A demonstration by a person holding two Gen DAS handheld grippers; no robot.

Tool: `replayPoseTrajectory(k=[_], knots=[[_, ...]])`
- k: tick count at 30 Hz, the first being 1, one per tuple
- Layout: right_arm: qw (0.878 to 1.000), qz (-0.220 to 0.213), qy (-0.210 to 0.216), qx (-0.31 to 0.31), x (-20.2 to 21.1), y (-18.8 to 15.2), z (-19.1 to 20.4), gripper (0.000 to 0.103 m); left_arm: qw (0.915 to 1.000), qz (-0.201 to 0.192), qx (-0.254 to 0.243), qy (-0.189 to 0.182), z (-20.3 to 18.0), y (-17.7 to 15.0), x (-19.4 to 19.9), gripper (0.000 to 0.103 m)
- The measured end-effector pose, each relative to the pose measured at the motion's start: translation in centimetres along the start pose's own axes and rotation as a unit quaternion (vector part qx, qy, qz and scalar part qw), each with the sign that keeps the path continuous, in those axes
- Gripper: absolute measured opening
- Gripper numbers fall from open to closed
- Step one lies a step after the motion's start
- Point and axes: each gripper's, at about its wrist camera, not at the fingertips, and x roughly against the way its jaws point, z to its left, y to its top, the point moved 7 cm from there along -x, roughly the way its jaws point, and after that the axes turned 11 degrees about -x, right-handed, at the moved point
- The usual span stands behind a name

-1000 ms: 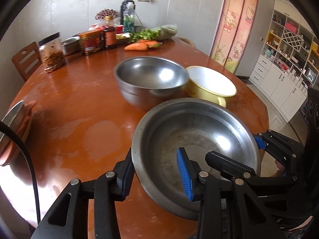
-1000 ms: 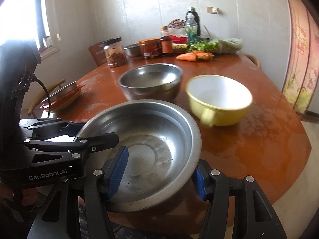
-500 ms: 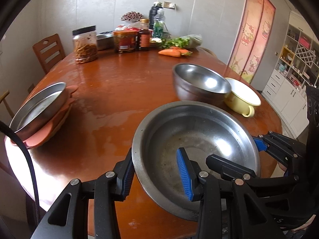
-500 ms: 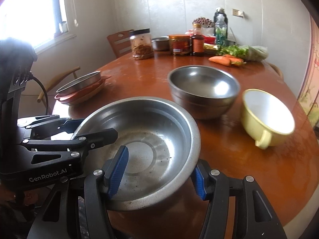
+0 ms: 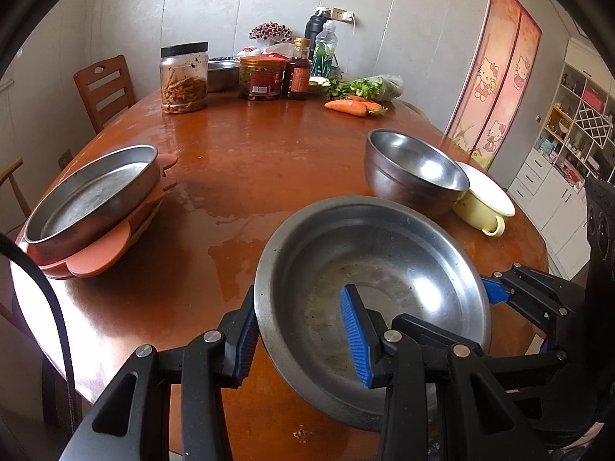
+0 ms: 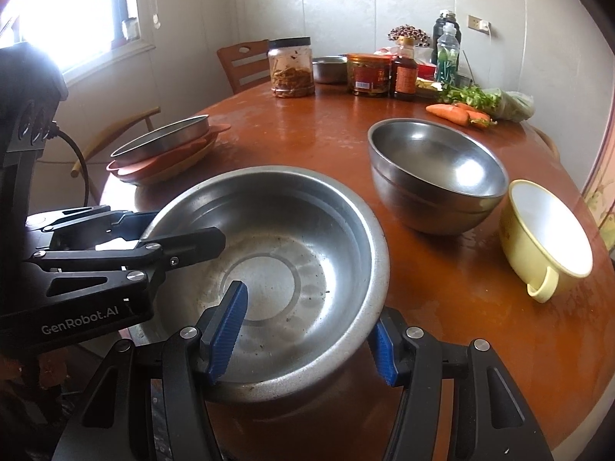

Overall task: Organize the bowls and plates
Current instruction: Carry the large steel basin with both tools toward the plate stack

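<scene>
A wide shallow steel basin hangs over the near side of the brown table. My left gripper is shut on its left rim, one blue pad outside and one inside. My right gripper is shut on the opposite rim the same way; it also shows at the right of the left wrist view as the right gripper. A deep steel bowl stands beyond the basin, with a yellow handled bowl to its right. At the left sits a stack of plates topped by a steel pan.
Jars, bottles, a small steel pot, greens and carrots line the table's far edge. A wooden chair stands behind the table at the left. White shelving fills the room's right side. Wet patches mark the table's middle.
Both grippers have carried the basin to the left across the table. The deep bowl and yellow bowl slid to the right in view, and the plate stack came into view.
</scene>
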Motion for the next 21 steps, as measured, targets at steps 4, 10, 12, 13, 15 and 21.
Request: replayPoseTrajectory(k=[4, 10, 12, 13, 15, 21], knots=[[1.0, 0.001, 0.001, -0.001, -0.13, 0.15, -0.01, 0.062, 1.0, 0.0, 0.0, -0.001, -0.01, -0.01, -0.1, 0.041], [1.0, 0.002, 0.005, -0.005, -0.21, 0.16, -0.14, 0.062, 1.0, 0.0, 0.0, -0.001, -0.01, -0.03, -0.11, 0.041], [1.0, 0.002, 0.006, -0.006, -0.17, 0.14, -0.26, 0.062, 1.0, 0.001, 0.001, -0.002, -0.04, -0.03, -0.12, 0.042], [1.0, 0.002, 0.006, -0.007, -0.16, 0.16, -0.26, 0.062, 1.0, 0.001, 0.0, -0.002, -0.04, -0.02, -0.12, 0.042], [1.0, 0.003, 0.008, -0.009, -0.15, 0.13, -0.36, 0.062, 1.0, 0.001, -0.002, -0.001, -0.18, 0.0, -0.11, 0.042], [1.0, 0.003, 0.01, -0.014, 0.0, 0.04, -0.6, 0.062, 1.0, 0.002, -0.008, 0.001, -0.72, 0.14, -0.19, 0.044]])
